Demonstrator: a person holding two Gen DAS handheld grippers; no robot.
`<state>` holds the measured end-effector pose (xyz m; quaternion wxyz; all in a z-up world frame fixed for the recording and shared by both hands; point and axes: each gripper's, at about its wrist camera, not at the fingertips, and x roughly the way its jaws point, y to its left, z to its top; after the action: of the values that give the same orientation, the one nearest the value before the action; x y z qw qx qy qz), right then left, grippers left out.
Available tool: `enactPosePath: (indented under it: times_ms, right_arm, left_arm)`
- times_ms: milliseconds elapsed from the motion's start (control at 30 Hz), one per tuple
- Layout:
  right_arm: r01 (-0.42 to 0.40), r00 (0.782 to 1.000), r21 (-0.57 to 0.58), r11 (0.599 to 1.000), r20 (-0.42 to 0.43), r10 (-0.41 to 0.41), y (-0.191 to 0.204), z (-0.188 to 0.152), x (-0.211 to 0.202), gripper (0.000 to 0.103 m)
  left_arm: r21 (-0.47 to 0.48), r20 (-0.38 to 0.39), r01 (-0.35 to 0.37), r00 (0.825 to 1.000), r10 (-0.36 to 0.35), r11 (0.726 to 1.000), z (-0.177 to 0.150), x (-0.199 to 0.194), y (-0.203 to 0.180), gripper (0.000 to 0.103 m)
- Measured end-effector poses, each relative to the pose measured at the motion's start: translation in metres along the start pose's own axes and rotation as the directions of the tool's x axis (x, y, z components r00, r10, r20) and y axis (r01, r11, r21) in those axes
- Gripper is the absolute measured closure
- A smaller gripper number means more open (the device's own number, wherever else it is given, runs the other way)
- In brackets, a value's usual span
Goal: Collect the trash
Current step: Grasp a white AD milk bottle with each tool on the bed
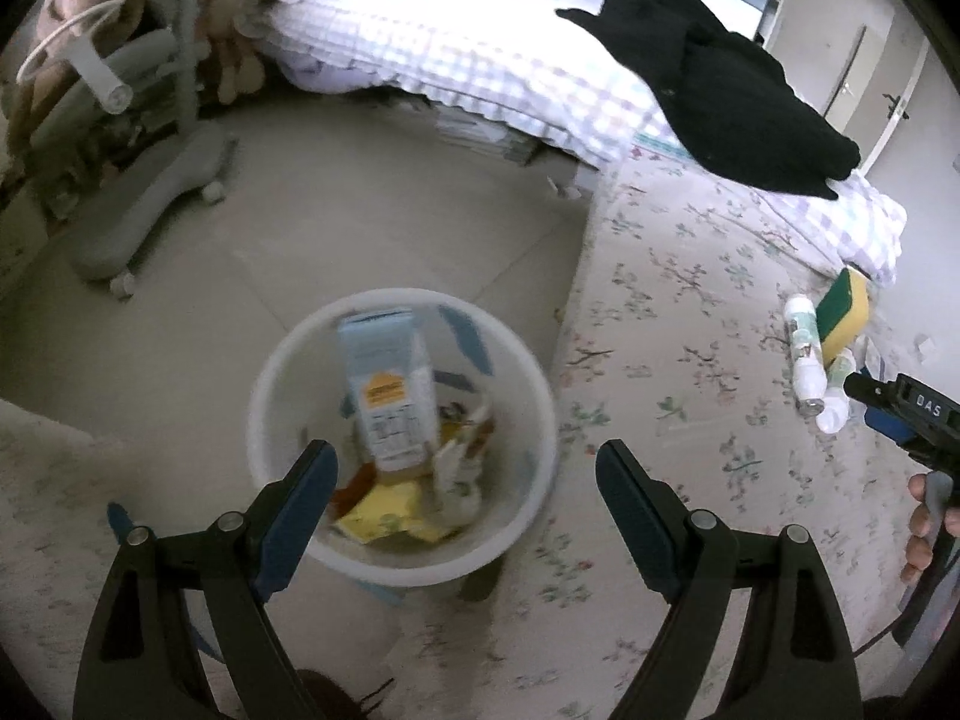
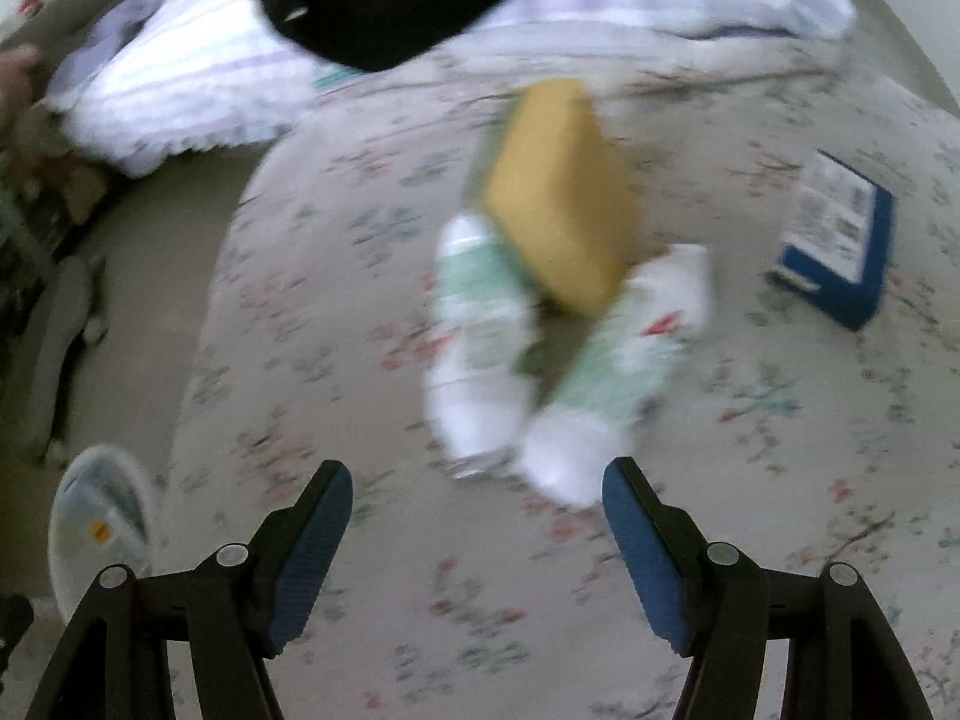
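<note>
"DAS" reads on the right tongs (image 1: 900, 414); released right tongs (image 2: 477, 495) sit just below two bottles (image 2: 480, 324); left tongs (image 1: 465, 471), released, over bin (image 1: 270, 372).

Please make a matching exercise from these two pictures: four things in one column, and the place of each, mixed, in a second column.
Things:
1. blue-and-white carton
2. yellow sponge with green side
3. black garment
4. dark blue flat box

Places:
A. on the checked quilt
B. inside the round white bin
C. alone on the flowered sheet
D. leaning on two white-and-green bottles

Pairs: 1-B, 2-D, 3-A, 4-C
</note>
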<state>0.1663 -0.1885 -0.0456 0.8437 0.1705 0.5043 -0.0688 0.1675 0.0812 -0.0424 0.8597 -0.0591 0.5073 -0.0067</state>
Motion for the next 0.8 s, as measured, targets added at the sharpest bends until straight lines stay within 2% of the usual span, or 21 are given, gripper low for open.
enactPosePath:
  times_ms: [133, 267, 600, 667, 800]
  right_arm:
    - [0.019, 1.000, 0.073, 0.997, 0.010, -0.020, -0.027, 0.008, 0.006, 0.029]
    - [-0.010, 1.000, 0.131, 0.991, -0.004, 0.011, -0.043, 0.012, 0.016, 0.032]
    - [-0.122, 0.991, 0.214, 0.969, -0.030, 0.131, -0.058, 0.014, 0.037, 0.048]
    - [-0.133, 0.989, 0.210, 0.969, -0.035, 0.144, -0.059, 0.014, 0.038, 0.057]
    - [-0.120, 0.990, 0.216, 0.969, -0.050, 0.134, -0.068, 0.015, 0.031, 0.060]
  left_arm:
    - [0.008, -0.018, 0.015, 1.000, -0.015, 1.000, 0.005, 0.013, -0.023, 0.013]
    - [0.021, -0.035, 0.030, 0.999, -0.029, 0.999, 0.009, 0.027, -0.049, 0.013]
    - [0.069, -0.061, 0.083, 0.995, -0.079, 0.994, 0.009, 0.052, -0.121, 0.013]
    - [0.083, -0.059, 0.098, 0.994, -0.093, 0.992, 0.010, 0.058, -0.136, 0.013]
    - [0.130, -0.042, 0.128, 0.992, -0.123, 0.983, 0.013, 0.064, -0.168, 0.013]
